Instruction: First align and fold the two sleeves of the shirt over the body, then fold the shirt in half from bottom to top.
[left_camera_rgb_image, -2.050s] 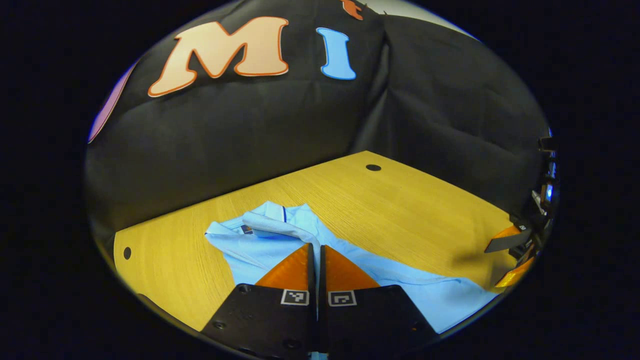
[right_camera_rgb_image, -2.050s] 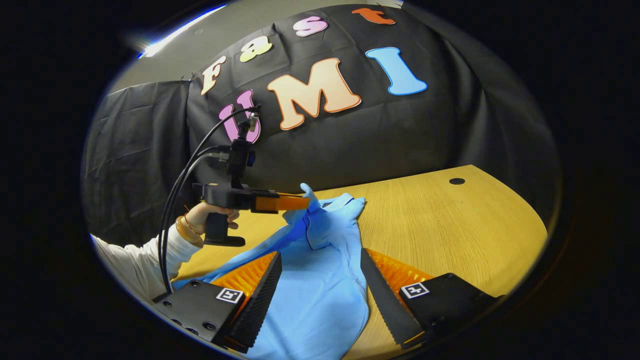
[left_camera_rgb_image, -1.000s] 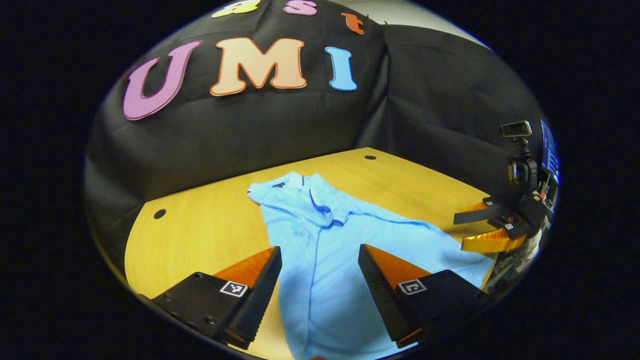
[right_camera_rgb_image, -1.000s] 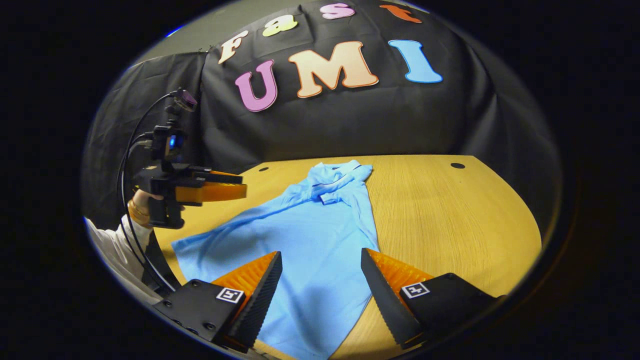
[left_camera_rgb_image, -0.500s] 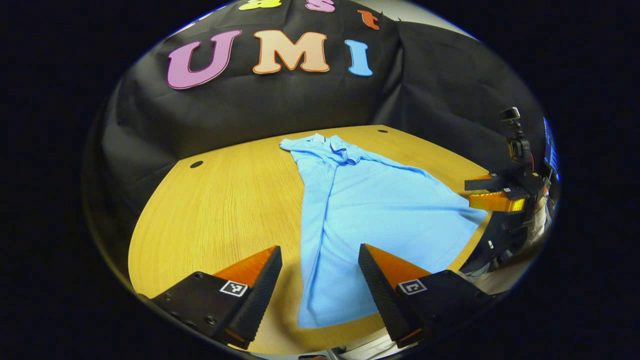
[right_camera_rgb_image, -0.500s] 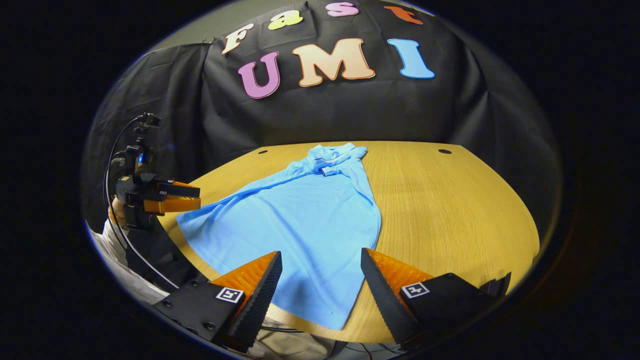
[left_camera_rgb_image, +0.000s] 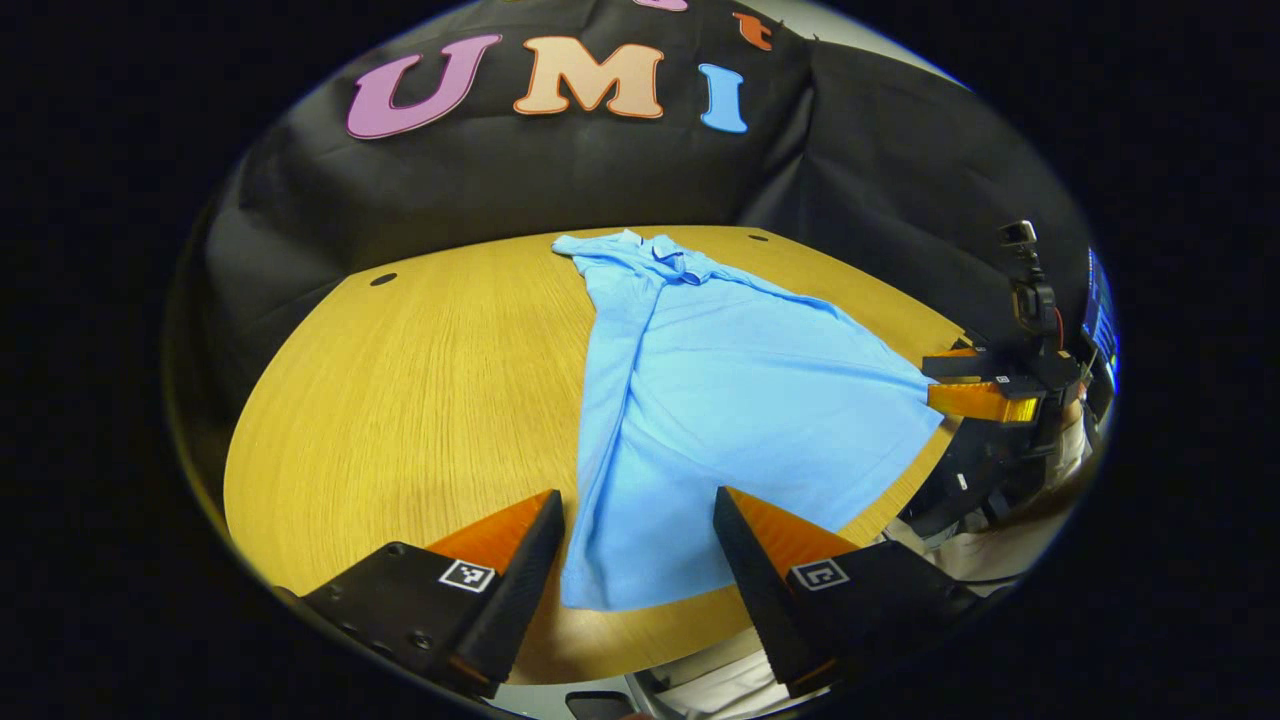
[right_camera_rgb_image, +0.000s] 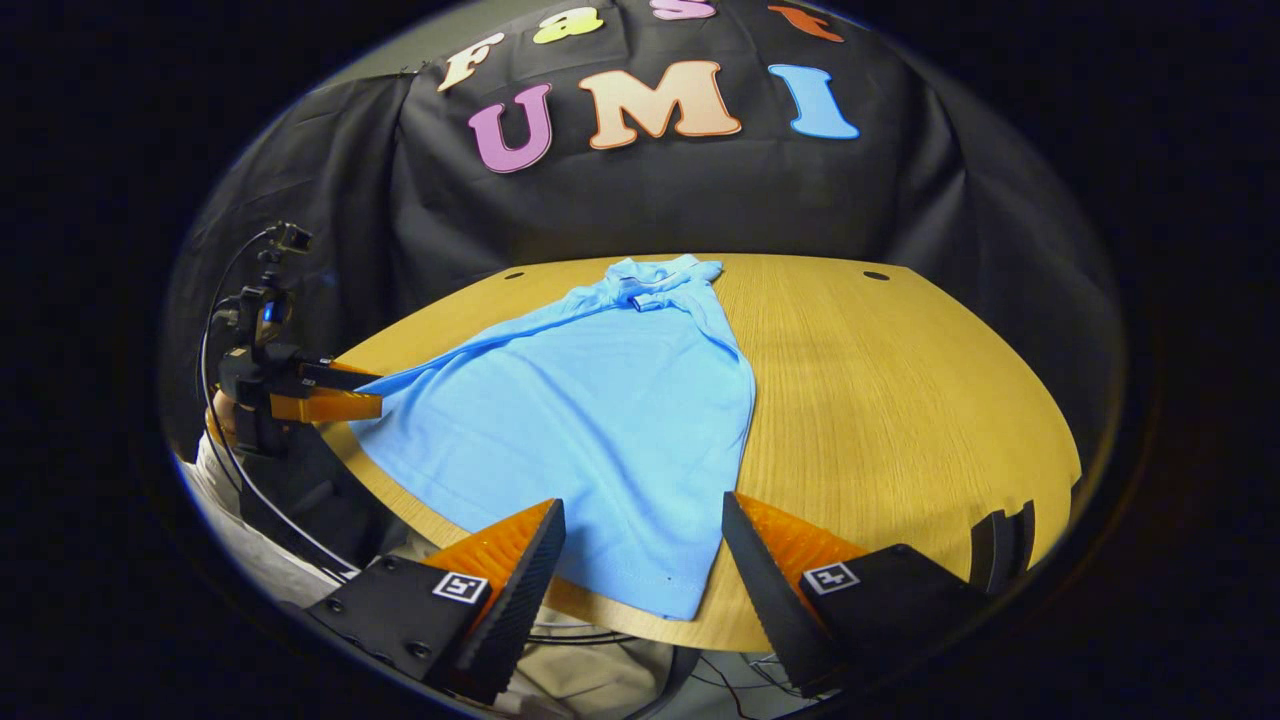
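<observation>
A light blue shirt (left_camera_rgb_image: 720, 400) lies flat on the wooden table (left_camera_rgb_image: 400, 400), collar at the far end, hem at the near edge. A lengthwise fold runs down its left side in the left gripper view. My left gripper (left_camera_rgb_image: 637, 500) is open above the hem's left corner, holding nothing. In the right gripper view the shirt (right_camera_rgb_image: 600, 400) spreads to the left, and my right gripper (right_camera_rgb_image: 641, 503) is open above the hem's right corner. Each gripper also shows from the other's view, the right gripper (left_camera_rgb_image: 930, 380) and left gripper (right_camera_rgb_image: 378, 392), at the table's near edge.
The table (right_camera_rgb_image: 900, 400) has two small round holes (left_camera_rgb_image: 383, 279) (left_camera_rgb_image: 758, 238) near the back. Black cloth walls close off the back and sides. Below the near edge I see the person's light clothing (right_camera_rgb_image: 600, 690) and cables. Bare wood lies on both sides of the shirt.
Two seconds ago my left gripper was shut on cloth near the collar; it has let go and opened. Both grippers have pulled back to the hem at the near table edge.
</observation>
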